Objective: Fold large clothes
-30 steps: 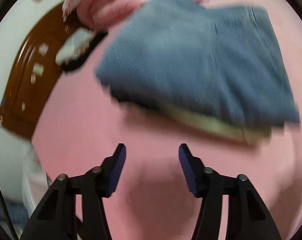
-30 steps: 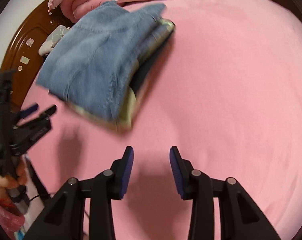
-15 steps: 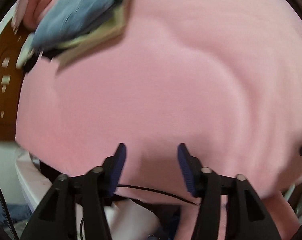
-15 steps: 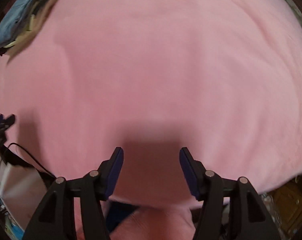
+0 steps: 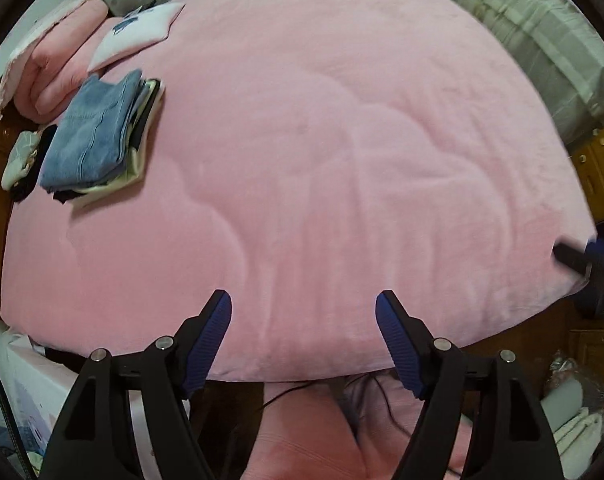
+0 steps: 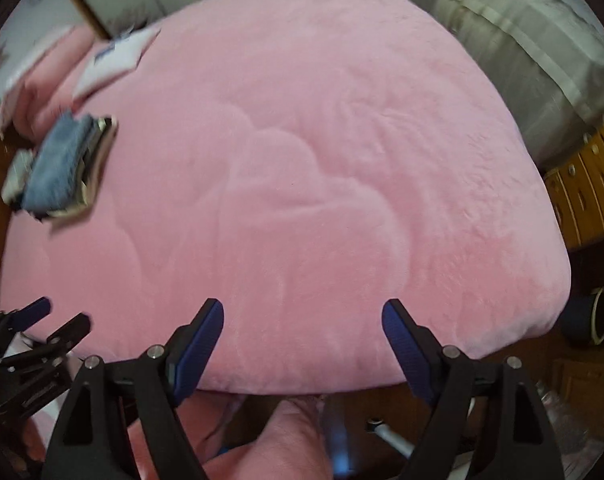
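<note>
Left wrist view: the left tool hangs over the near edge of the bed, its blue-padded jaws spreading apart with nothing between them, only pink cover below. The folded clothes sit as a neat stack at the far left of the bed, a blue denim piece on top of paler and darker layers, just beside the pink pillows and a white cushion. That corner spot looks chosen to keep finished pieces out of the way, so the wide middle of the bed stays free for spreading the next garment. At the right rim a dark tip with a blue pad, probably the right tool, pokes in.

Right wrist view: the right tool is likewise empty, its jaws widening over the bed's near edge, so neither hand grips cloth. The stack shows blurred at far left, well apart from both tools. The left tool appears at the lower left, beside the bed edge. Below the jaws a pink-clad leg of the person stands against the bed. With no unfolded garment in sight on the cover, I judge one piece is finished and the tools are released ready to fetch another
</note>
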A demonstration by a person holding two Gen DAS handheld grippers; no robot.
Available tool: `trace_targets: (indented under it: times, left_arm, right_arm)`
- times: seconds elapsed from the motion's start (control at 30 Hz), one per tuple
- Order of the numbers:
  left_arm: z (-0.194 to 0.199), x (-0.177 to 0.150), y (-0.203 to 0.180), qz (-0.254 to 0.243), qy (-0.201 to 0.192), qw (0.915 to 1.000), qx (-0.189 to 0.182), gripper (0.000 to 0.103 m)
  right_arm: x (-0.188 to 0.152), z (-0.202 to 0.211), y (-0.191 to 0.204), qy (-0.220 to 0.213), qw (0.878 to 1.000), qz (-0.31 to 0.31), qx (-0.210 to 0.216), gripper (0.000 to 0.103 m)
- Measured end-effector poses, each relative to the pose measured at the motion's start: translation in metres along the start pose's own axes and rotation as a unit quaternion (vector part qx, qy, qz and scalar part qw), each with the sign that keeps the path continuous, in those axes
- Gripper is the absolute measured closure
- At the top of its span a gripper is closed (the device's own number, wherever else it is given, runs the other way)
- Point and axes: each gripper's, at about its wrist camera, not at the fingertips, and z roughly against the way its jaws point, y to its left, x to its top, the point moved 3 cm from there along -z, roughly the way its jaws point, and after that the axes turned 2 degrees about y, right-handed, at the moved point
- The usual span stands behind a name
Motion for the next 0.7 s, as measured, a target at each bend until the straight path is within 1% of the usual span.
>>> trace_targets:
  times: [0.1, 0.17, 0.2, 0.27, 0.33, 0.4, 0.47, 0.5, 0.57, 0.63, 0.7]
  left_arm:
    - [0.014, -0.001, -0.007, 0.001, 0.003, 1.0, 0.0, 0.029]
    - [0.023, -0.002, -0.011, -0.003, 0.0, 1.0, 0.005, 0.029]
    - [0.028, -0.003, -0.011, -0.006, -0.006, 0.9998, 0.017, 0.029]
    - [0.038, -0.004, -0.011, -0.014, -0.011, 0.9993, 0.034, 0.029]
    - [0.048, -0.006, -0.015, -0.028, -0.011, 0.999, 0.034, 0.029]
    - [0.058, -0.007, -0.014, -0.032, -0.013, 0.9988, 0.034, 0.028]
    - [0.069, -0.01, -0.012, -0.018, -0.019, 0.999, 0.036, 0.028]
    - [0.075, -0.011, -0.008, -0.006, -0.023, 0.9991, 0.034, 0.025]
    - [0.081, -0.014, -0.002, 0.01, -0.028, 0.9993, 0.024, 0.022]
    - [0.088, -0.015, 0.003, 0.023, -0.037, 0.999, 0.009, 0.022]
    - [0.095, -0.016, 0.007, 0.036, -0.039, 0.9985, 0.012, 0.022]
  right_arm:
    - [-0.03, 0.005, 0.011, 0.017, 1.0, -0.016, 0.013, 0.021]
    - [-0.04, 0.004, 0.025, 0.035, 0.999, 0.002, 0.008, 0.021]
    - [-0.041, 0.004, 0.03, 0.04, 0.999, 0.022, -0.003, 0.021]
    - [-0.037, 0.012, 0.035, 0.026, 0.999, 0.04, -0.015, 0.021]
    - [-0.035, 0.019, 0.041, 0.023, 0.998, 0.053, -0.012, 0.021]
    - [-0.034, 0.026, 0.047, 0.019, 0.997, 0.071, -0.008, 0.021]
    - [-0.032, 0.031, 0.051, 0.013, 0.996, 0.084, -0.018, 0.021]
    - [-0.031, 0.034, 0.053, 0.014, 0.996, 0.087, -0.023, 0.021]
    - [-0.03, 0.038, 0.056, 0.015, 0.996, 0.084, -0.022, 0.021]
    - [-0.027, 0.044, 0.057, 0.011, 0.996, 0.082, -0.024, 0.021]
    - [-0.024, 0.051, 0.059, 0.007, 0.996, 0.085, -0.028, 0.021]
